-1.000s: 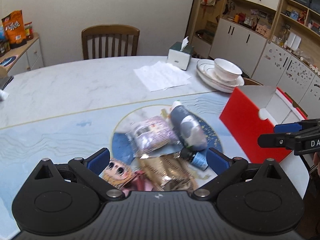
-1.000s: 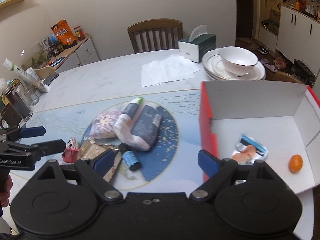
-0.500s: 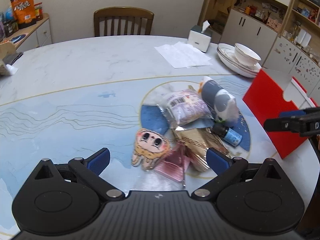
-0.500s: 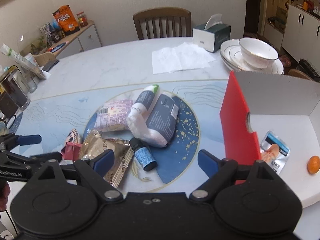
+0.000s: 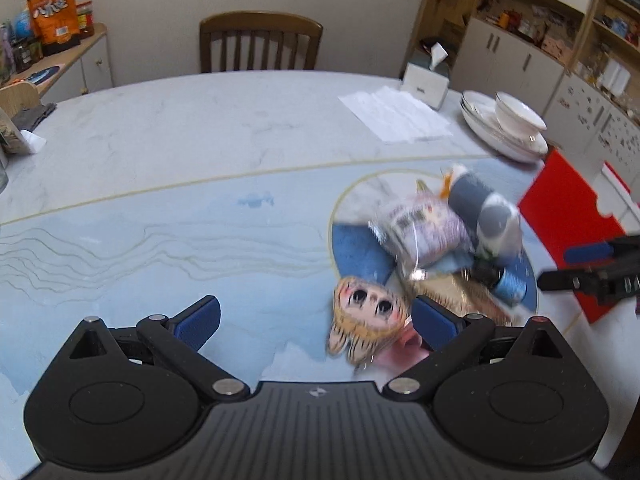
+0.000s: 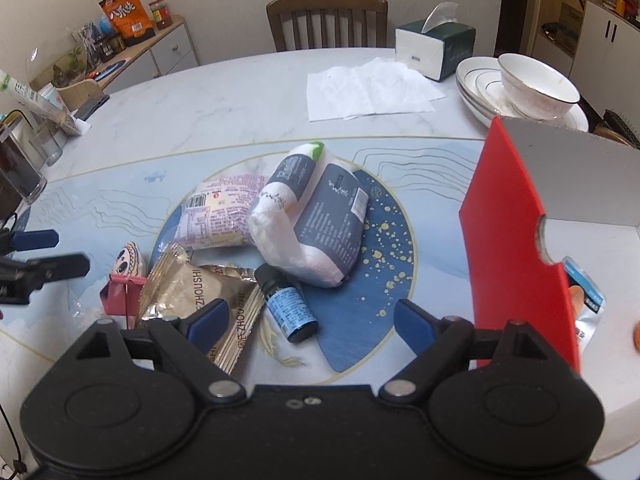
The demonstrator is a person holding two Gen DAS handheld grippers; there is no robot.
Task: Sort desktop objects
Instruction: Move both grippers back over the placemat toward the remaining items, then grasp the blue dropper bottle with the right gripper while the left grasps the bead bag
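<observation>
A pile of objects lies on the table's blue round pattern: a purple snack pack (image 6: pixel 218 216), a white and grey pouch (image 6: pixel 316 220), a small blue-labelled bottle (image 6: pixel 288 304), a gold foil packet (image 6: pixel 200 300) and a cartoon-face charm (image 5: pixel 370 320) on a pink card (image 6: pixel 120 298). My right gripper (image 6: pixel 306 322) is open and empty, just in front of the bottle. My left gripper (image 5: pixel 316 318) is open and empty, left of the charm. The red and white box (image 6: pixel 516 240) at the right holds a small packet (image 6: pixel 586 296) and an orange thing (image 6: pixel 636 334).
A tissue box (image 6: pixel 436 48), paper napkins (image 6: pixel 368 88) and stacked plates with a bowl (image 6: pixel 536 84) stand at the table's far right. A wooden chair (image 5: pixel 260 44) is behind the table. A glass (image 6: pixel 18 176) and clutter are at the left edge.
My left gripper has swung left, so the pile now sits to its right. My right gripper has moved left from the box toward the pile. Both stay open.
</observation>
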